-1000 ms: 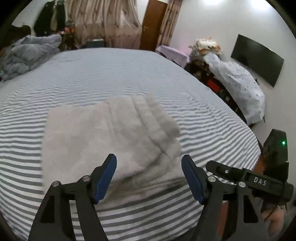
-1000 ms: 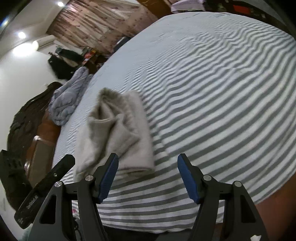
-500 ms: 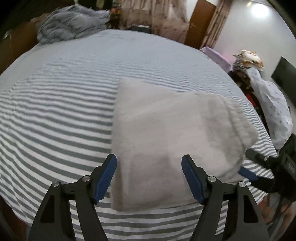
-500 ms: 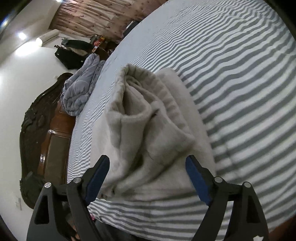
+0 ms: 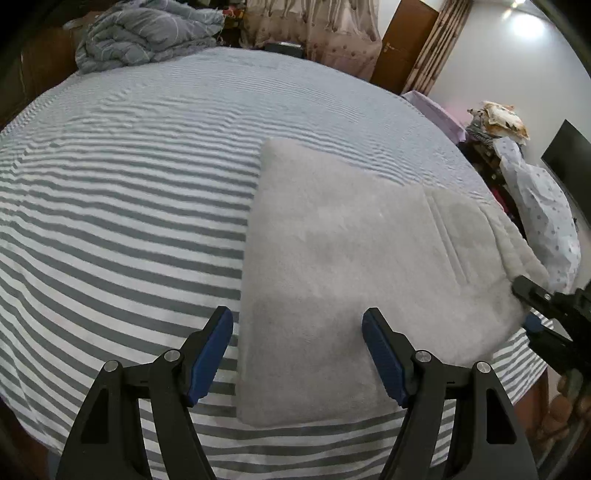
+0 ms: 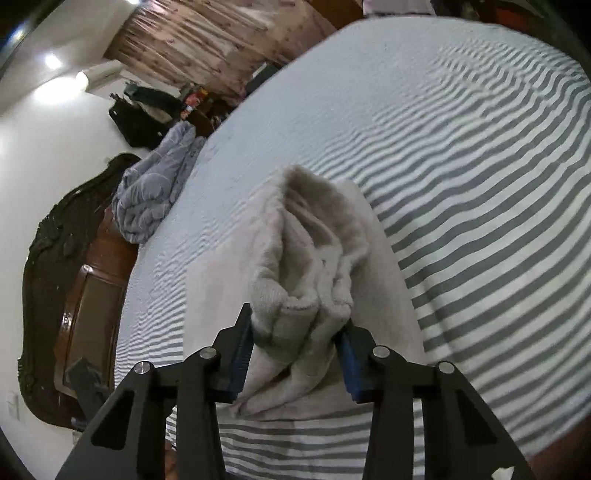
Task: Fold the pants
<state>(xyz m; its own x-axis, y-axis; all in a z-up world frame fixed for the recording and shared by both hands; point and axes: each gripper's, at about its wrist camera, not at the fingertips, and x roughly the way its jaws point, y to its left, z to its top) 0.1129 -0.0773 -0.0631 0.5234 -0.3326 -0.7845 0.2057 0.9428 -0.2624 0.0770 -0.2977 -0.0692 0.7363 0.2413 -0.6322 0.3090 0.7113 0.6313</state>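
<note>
The folded light-grey fleece pants (image 5: 354,266) lie flat on the striped bed near its front edge. My left gripper (image 5: 297,354) is open, hovering just above the pants' near left corner, with nothing between its blue pads. My right gripper (image 6: 295,354) is shut on the bunched waistband end of the pants (image 6: 310,266). In the left wrist view the right gripper's black fingers (image 5: 546,299) show at the pants' right end.
The grey-and-white striped bed sheet (image 5: 129,206) stretches to the left and far side. A crumpled blue-grey blanket (image 5: 147,33) lies at the bed's far corner by the dark wooden headboard (image 6: 62,280). Cluttered shelves and a dotted cover (image 5: 543,206) stand right of the bed.
My right gripper moved in and closed on the thick waistband end of the pants. My left gripper swung to the pants' left side and stayed open.
</note>
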